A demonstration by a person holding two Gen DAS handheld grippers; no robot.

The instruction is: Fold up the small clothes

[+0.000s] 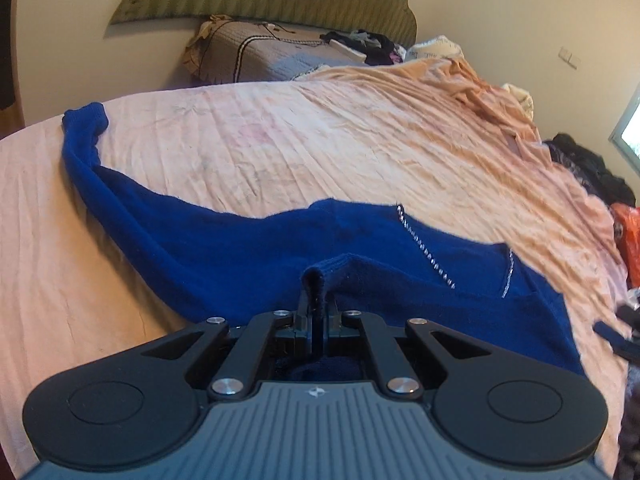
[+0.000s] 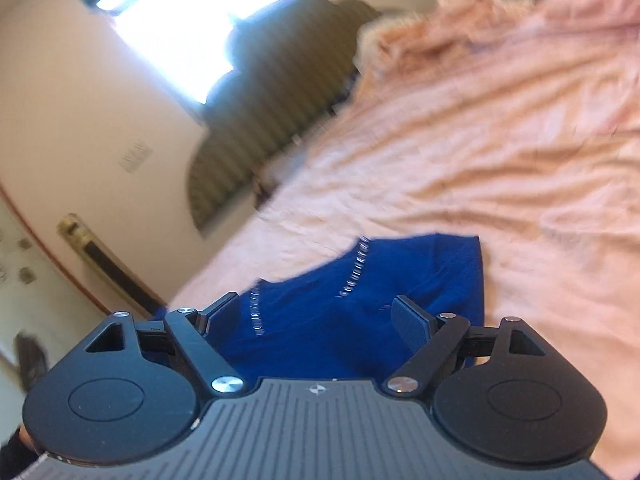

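With its jaws drawn together on a raised pinch of knit, our left gripper (image 1: pixel 318 304) holds an edge of the blue sweater (image 1: pixel 240 248), which lies across the near part of the bed (image 1: pixel 300 140), one sleeve (image 1: pixel 82 140) trailing toward the bed's left edge; we judge this hold lets the fabric be lifted and carried over for a fold. Our right gripper (image 2: pixel 316 316) hangs just above the same garment with its fingers (image 2: pixel 410 326) spread wide and nothing between them, placed, we judge, to take a second hold near the sparkly trim (image 2: pixel 358 268). The right wrist view is blurred, so we cannot tell whether it touches the cloth. The pink sheet (image 1: pixel 360 152) beyond the sweater lies wrinkled but bare, giving room to fold. At the head of the bed sit a quilted pillow (image 1: pixel 248 56) and a heap of clothes (image 1: pixel 368 46); dark garments (image 1: pixel 588 168) and an orange item (image 1: pixel 630 240) crowd the right edge, and could hinder a fold there.
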